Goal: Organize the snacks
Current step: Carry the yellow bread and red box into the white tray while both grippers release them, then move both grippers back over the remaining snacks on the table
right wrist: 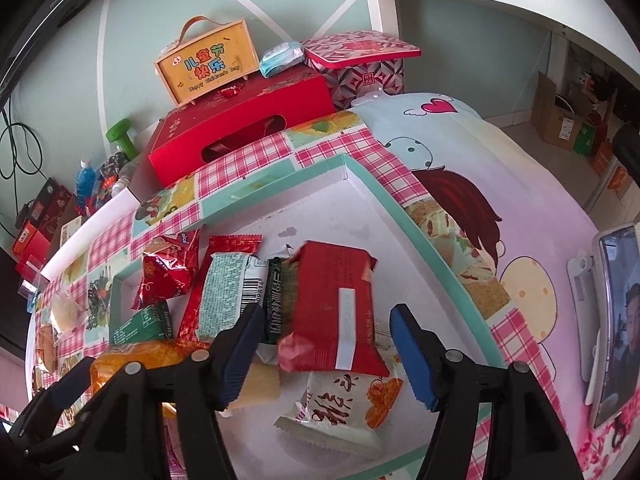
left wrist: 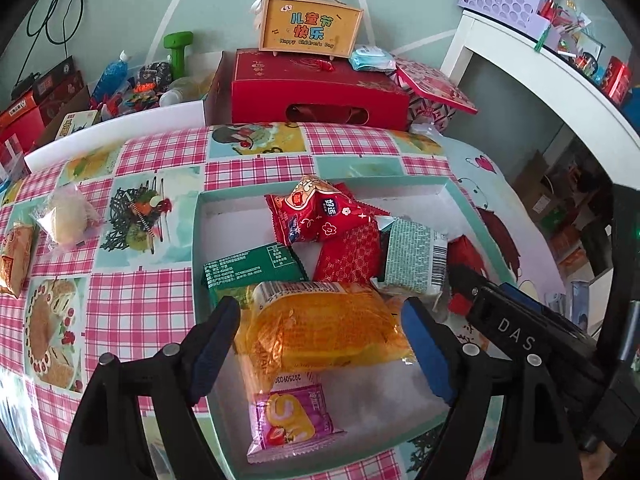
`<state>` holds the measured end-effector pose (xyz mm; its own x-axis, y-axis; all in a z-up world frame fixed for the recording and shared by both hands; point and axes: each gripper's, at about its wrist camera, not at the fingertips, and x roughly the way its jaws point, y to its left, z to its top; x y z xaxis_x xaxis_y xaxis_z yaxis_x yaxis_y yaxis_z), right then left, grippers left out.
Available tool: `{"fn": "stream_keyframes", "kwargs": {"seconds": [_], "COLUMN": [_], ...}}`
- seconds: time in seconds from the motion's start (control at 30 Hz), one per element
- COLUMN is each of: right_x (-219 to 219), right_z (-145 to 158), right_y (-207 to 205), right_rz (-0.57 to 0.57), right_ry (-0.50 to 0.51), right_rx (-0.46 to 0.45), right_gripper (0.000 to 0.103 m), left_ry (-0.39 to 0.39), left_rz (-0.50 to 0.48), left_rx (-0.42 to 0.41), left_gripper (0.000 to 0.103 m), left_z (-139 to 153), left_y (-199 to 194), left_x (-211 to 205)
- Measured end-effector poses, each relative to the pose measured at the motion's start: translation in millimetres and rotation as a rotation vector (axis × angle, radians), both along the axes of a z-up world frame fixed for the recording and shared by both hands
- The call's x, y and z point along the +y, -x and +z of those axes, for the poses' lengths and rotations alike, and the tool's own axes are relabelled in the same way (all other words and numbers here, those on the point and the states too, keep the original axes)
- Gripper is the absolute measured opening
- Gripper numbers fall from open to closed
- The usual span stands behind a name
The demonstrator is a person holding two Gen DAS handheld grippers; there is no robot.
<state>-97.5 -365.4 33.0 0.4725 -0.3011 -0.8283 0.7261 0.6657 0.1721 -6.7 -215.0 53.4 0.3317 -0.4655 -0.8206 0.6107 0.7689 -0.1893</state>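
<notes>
A shallow teal-rimmed white box (left wrist: 196, 240) lies on the checked tablecloth and holds several snack packets. My left gripper (left wrist: 324, 344) is open above an orange packet (left wrist: 320, 324) in the box, fingers on either side of it and apart from it. A pink packet (left wrist: 292, 420) lies just below. My right gripper (right wrist: 326, 354) is open over a red packet (right wrist: 336, 308) that lies on other snacks in the same box (right wrist: 384, 196). A white packet with orange print (right wrist: 336, 408) lies below it. The right gripper also shows in the left wrist view (left wrist: 520, 332).
Two loose snacks lie on the cloth left of the box: a pale wrapped bun (left wrist: 68, 216) and an orange-brown packet (left wrist: 16, 256). A red gift box (left wrist: 316, 88) with a yellow case (left wrist: 308, 26) on it stands behind. A phone on a stand (right wrist: 616, 320) is at the right.
</notes>
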Motion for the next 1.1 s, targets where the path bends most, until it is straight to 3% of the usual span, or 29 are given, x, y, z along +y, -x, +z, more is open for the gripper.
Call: {"fn": "stream_keyframes", "kwargs": {"seconds": [0.37, 0.8, 0.97, 1.1], "right_x": [19.0, 72.5, 99.4, 115.5], "right_z": [10.0, 31.0, 29.8, 26.0], "right_y": [0.9, -21.8, -36.4, -44.2], "right_rz": [0.044, 0.193, 0.276, 0.323], "right_ry": [0.023, 0.079, 0.093, 0.103], "right_rx": [0.035, -0.001, 0.006, 0.02], "right_gripper": [0.087, 0.087, 0.087, 0.087], "left_ry": [0.026, -0.097, -0.119, -0.143], "left_rz": [0.116, 0.547, 0.613, 0.609], "left_rx": [0.019, 0.172, 0.168, 0.153], "left_gripper": [0.089, 0.089, 0.089, 0.089], "left_z": [13.3, -19.3, -23.3, -22.9], "left_y": [-7.4, -60.8, -67.8, -69.5], "left_x": [52.2, 149.0, 167.1, 166.9]}}
